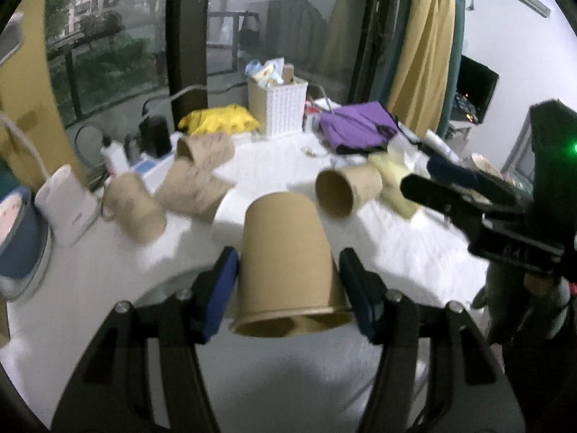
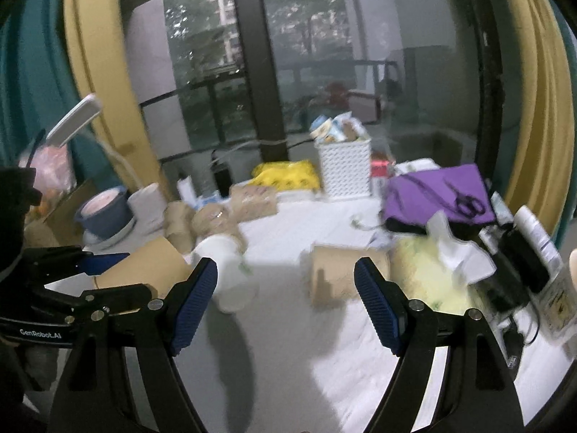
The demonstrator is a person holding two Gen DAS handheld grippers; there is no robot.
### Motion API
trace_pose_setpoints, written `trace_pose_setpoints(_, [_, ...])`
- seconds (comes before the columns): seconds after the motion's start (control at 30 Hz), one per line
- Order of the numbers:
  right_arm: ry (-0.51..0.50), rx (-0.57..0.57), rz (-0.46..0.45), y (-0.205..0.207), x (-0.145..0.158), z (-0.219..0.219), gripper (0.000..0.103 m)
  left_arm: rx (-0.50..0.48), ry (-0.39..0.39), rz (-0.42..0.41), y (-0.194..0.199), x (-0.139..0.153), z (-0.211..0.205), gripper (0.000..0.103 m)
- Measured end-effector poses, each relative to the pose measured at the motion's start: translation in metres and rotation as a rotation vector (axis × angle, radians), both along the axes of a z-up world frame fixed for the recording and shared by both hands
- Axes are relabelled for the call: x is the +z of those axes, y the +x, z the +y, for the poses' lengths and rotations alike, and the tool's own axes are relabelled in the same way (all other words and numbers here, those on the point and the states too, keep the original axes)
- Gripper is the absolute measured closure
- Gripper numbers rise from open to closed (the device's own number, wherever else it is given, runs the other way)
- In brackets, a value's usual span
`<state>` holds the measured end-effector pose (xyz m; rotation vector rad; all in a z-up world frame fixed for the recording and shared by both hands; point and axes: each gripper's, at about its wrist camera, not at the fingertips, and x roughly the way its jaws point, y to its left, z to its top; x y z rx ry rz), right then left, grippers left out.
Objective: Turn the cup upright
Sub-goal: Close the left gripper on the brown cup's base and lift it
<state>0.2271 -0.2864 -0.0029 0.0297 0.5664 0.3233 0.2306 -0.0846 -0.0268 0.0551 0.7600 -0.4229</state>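
Left tongs (image 1: pixel 288 281) clamp inverted cup (image 1: pixel 288 263); right tongs (image 2: pixel 286 303) apart; "GenRobot.AI" legible.

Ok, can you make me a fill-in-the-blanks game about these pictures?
The left claw holds a ___ paper cup.
The right claw is ___ and holds nothing.
The scissors lie on a ___ cloth.
Missing words: brown, open, purple.
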Motion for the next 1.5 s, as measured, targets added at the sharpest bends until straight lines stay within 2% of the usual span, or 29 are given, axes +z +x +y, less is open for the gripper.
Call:
trace_pose_setpoints(0.2, [-0.009, 0.033, 0.064, -0.023, -0.022, 0.026, 0.022, -0.011, 0.003, 0.030, -0.037, -0.025, 0.031, 0.043])
trace_pose_setpoints(0.47, [-0.057, 0.072, 0.077, -0.044, -0.026, 0.045, 0.022, -0.077, 0.007, 0.038, -0.060, -0.045, 0.054, 0.043])
trace_pose_setpoints(0.73, [-0.085, 0.072, 0.085, -0.046, -0.025, 0.049, 0.022, -0.139, 0.052, 0.040, -0.061, -0.065, 0.041, 0.043])
trace_pose_setpoints(0.97, [-0.094, 0.069, 0.087, -0.041, -0.025, 0.049, 0.022, -0.175, 0.087, 0.020, -0.062, -0.067, 0.035, 0.043])
trace_pose_setpoints(1.03, [-0.095, 0.071, 0.089, -0.040, -0.026, 0.049, 0.022, -0.174, 0.082, 0.026, -0.061, -0.067, 0.036, 0.041])
trace_pose_setpoints(1.1, [-0.097, 0.075, 0.091, -0.040, -0.026, 0.049, 0.022, -0.167, 0.070, 0.029, -0.061, -0.067, 0.037, 0.034])
trace_pose_setpoints(1.23, [-0.105, 0.104, 0.101, -0.039, -0.029, 0.052, 0.022, -0.148, 0.042, 0.034, -0.062, -0.065, 0.041, 0.027])
trace_pose_setpoints(1.5, [-0.159, 0.271, 0.127, -0.037, -0.034, 0.077, 0.022, -0.072, -0.037, 0.030, -0.074, -0.054, 0.058, 0.025])
